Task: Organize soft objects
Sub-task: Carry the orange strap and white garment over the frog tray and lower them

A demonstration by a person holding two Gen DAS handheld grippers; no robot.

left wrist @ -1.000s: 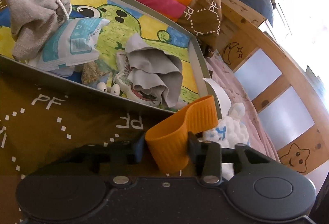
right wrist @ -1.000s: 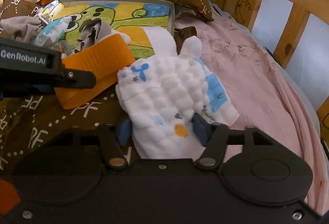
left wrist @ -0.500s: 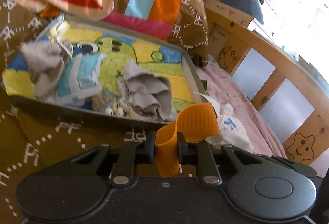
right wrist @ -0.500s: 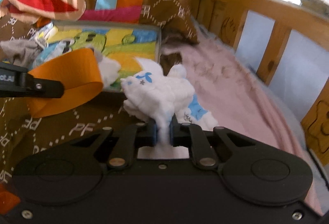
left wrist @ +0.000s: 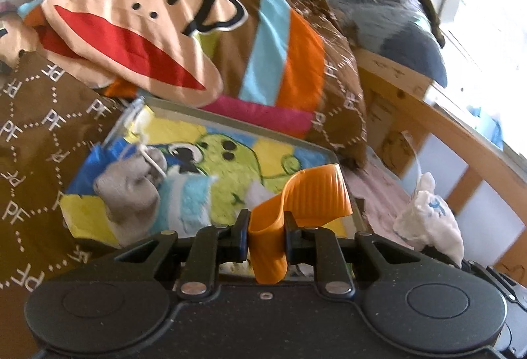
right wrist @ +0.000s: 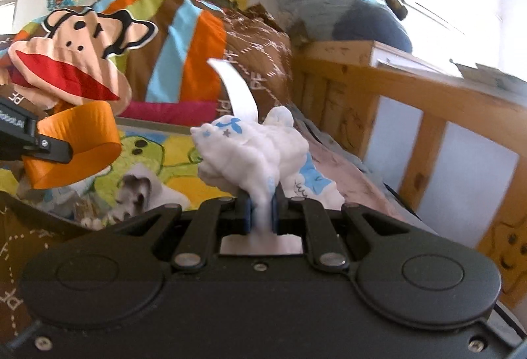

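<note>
My left gripper (left wrist: 266,235) is shut on a ribbed orange band (left wrist: 306,201), squeezed flat between the pads and lifted off the bed; the band (right wrist: 70,148) shows at the left of the right wrist view too. My right gripper (right wrist: 262,210) is shut on a white quilted cloth with blue prints (right wrist: 253,148), bunched up above the jaws, a white strap curling upward from it. The same cloth (left wrist: 428,220) hangs at the right of the left wrist view. Below both lies a grey-rimmed tray (left wrist: 237,125) with a green cartoon lining, holding a grey cloth (left wrist: 125,191) and a blue-white pack (left wrist: 187,197).
A brown patterned quilt (left wrist: 39,135) covers the bed, with a monkey-face cushion (left wrist: 131,36) and striped pillow (left wrist: 280,49) behind the tray. A wooden bed rail (right wrist: 411,102) runs along the right, bundled clothes (right wrist: 342,3) on top. A pink sheet (right wrist: 342,168) lies beside the rail.
Both grippers closed, the left on the orange band and the right on the white cloth, then rose from the bed and tilted upward, lifting both things above the tray.
</note>
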